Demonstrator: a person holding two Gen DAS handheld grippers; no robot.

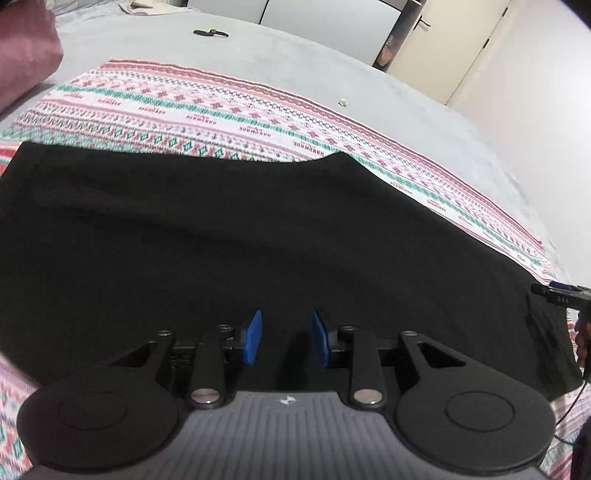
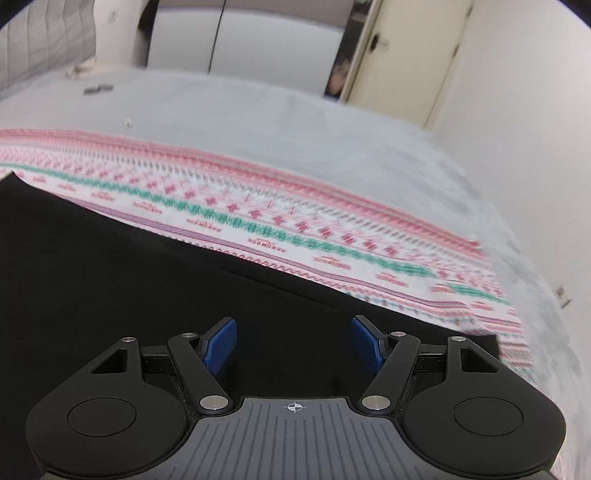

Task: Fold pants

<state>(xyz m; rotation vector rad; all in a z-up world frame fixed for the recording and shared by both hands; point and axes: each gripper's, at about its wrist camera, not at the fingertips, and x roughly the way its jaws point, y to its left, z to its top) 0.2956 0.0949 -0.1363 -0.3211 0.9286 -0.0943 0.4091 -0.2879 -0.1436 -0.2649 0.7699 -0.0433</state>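
Observation:
Black pants point(image 1: 240, 236) lie spread flat on a patterned pink, white and green cloth point(image 1: 207, 110) on a grey bed. My left gripper point(image 1: 287, 338) hovers over the near part of the pants, its blue pads a little apart with nothing between them. In the right wrist view the pants point(image 2: 147, 280) fill the lower left. My right gripper point(image 2: 293, 343) is open wide above them and holds nothing. The tip of the right gripper point(image 1: 561, 293) shows at the right edge of the left wrist view, by the pants' end.
The grey bedspread point(image 1: 258, 51) stretches beyond the cloth. A small dark object point(image 1: 210, 33) lies on it far back, and a maroon pillow point(image 1: 26, 55) sits at the left. White walls and a cream door point(image 2: 413, 55) stand to the right. The bed edge runs along the right.

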